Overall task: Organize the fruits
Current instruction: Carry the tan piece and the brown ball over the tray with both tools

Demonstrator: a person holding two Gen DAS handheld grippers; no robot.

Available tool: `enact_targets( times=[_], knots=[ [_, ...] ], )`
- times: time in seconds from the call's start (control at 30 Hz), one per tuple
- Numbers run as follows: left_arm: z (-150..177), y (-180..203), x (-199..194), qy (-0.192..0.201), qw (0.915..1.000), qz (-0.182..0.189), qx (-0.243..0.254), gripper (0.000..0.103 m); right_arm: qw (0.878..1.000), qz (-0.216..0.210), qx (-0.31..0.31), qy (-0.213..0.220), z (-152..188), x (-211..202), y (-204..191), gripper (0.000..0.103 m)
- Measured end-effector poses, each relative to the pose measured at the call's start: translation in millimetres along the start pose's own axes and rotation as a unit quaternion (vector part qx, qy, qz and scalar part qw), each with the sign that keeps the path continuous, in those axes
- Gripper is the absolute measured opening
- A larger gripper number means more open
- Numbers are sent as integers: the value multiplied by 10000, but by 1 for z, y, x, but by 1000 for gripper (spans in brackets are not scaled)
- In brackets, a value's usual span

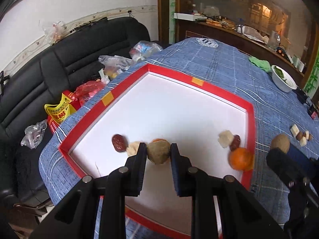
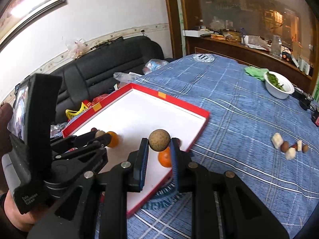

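Note:
My left gripper (image 1: pixel 158 151) is shut on a round brown-green fruit (image 1: pixel 159 155) above the near part of a red tray with a white floor (image 1: pixel 251 119). In the tray lie a dark red date (image 1: pixel 119 143), a pale chunk (image 1: pixel 132 148), an orange (image 1: pixel 241 158), another pale chunk (image 1: pixel 225 138) and a second date (image 1: pixel 235 142). My right gripper (image 2: pixel 159 145) is shut on a round tan fruit (image 2: pixel 159 139) over the tray's near right corner (image 2: pixel 199 137), above an orange (image 2: pixel 165 158). The left gripper (image 2: pixel 100 135) shows at the left, beside another orange (image 2: pixel 112 138).
Several pale chunks and small brown fruits (image 2: pixel 289 146) lie loose on the blue checked cloth (image 2: pixel 229 99) to the right of the tray. A white bowl of greens (image 2: pixel 279 87) and a green rag (image 2: pixel 256 71) sit farther back. A black sofa with plastic bags (image 1: pixel 59 69) borders the left edge.

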State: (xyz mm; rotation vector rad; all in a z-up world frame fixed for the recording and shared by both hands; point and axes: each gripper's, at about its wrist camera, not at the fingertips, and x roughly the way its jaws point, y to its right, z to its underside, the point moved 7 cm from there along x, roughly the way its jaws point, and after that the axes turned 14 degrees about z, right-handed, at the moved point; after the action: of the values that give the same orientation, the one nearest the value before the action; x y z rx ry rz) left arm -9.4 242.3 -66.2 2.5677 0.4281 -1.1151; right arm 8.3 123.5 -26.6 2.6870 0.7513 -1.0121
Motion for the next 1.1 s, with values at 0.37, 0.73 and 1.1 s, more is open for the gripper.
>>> enact_targets(
  times=[0.37, 0.73, 1.1],
  knots=[
    [-14, -21, 19, -104, 9997, -119, -170, 22, 9997, -112, -128, -177, 4, 18, -16, 24],
    [-19, -36, 32, -204, 9992, -232, -239, 22, 9987, -228, -216, -412, 15, 33, -29, 24],
    [-23, -33, 45, -317, 9988, -369, -113, 22, 9969, -332, -224, -676, 31, 42, -35, 24]
  ],
)
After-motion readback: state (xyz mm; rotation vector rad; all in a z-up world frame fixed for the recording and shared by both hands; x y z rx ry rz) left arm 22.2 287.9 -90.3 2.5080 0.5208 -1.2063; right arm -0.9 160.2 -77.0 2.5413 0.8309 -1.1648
